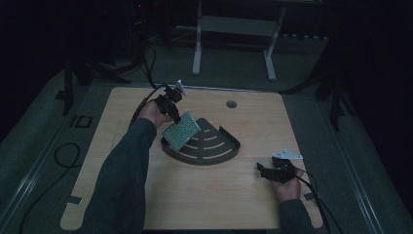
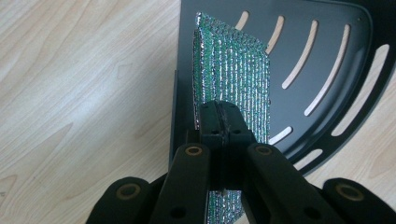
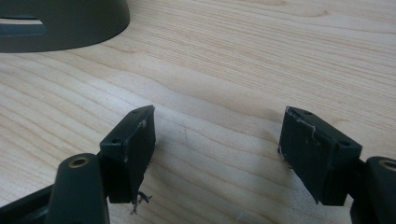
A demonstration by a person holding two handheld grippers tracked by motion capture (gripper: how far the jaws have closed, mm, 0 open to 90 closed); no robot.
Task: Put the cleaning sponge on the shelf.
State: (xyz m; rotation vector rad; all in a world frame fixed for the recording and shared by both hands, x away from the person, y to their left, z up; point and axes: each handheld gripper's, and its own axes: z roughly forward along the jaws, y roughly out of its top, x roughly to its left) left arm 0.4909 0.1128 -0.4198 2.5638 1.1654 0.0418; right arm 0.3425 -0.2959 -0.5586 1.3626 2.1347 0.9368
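Clamping green pad [image 2: 233, 79], left tool [image 2: 219, 112] (right tool [image 3: 217, 140] agape)

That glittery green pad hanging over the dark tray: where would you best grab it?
By a thin edge, as the left gripper does: jaws shut across the top rim of the green pad, coming from above. It is flat and thin and hangs edge-up over the tray.

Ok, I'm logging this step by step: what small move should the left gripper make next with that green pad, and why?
Probably lower it a little further and then open. The left gripper is shut on the green pad, which hangs tilted over the dark slotted corner tray, its lower edge near the tray's floor. The right gripper sits open over bare table.
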